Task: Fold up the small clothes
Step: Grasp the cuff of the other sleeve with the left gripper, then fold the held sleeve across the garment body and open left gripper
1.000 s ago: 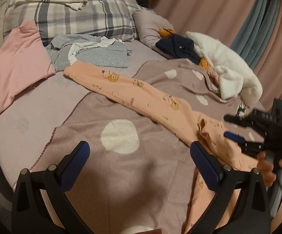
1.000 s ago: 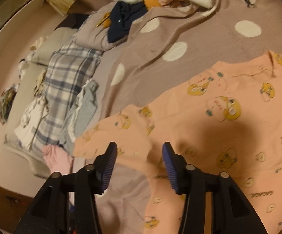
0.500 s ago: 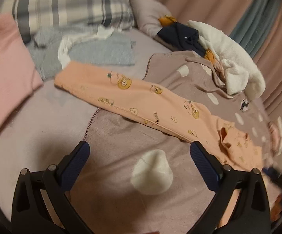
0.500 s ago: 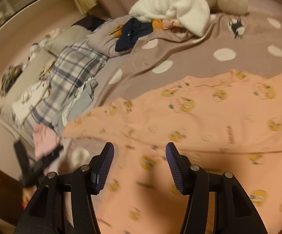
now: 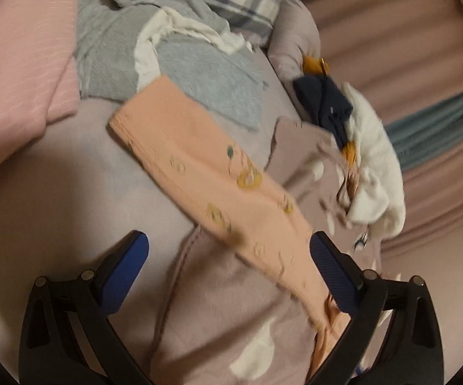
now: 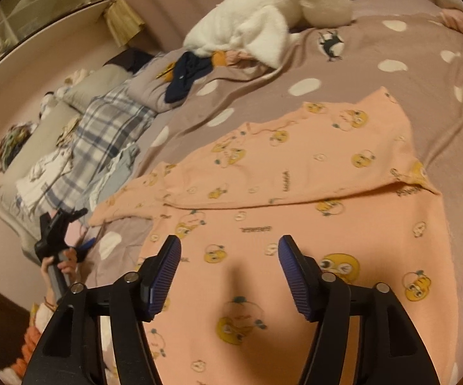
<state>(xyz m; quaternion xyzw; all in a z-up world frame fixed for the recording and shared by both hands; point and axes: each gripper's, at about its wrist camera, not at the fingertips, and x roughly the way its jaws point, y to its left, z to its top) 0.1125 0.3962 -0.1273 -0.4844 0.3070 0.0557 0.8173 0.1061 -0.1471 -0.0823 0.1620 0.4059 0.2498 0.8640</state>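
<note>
A peach top with yellow cartoon prints (image 6: 295,179) lies flat on the dotted mauve blanket (image 6: 391,73), one side folded over its body. Its long sleeve (image 5: 206,173) stretches toward the pillows. My left gripper (image 5: 228,256) is open and empty, hovering just above the sleeve near its cuff end; it also shows in the right wrist view (image 6: 84,243). My right gripper (image 6: 228,250) is open and empty above the top's lower body.
A pink garment (image 5: 16,64) and grey clothes (image 5: 154,51) lie beside the sleeve's cuff. A plaid pillow (image 6: 109,128), a navy garment (image 6: 183,77) and a white fleece (image 6: 263,22) sit at the back. A curtain (image 5: 424,64) hangs behind the bed.
My left gripper has moved along the sleeve toward its cuff and come closer to it. My right gripper has pulled back and risen, so more of the top shows. Both stayed open.
</note>
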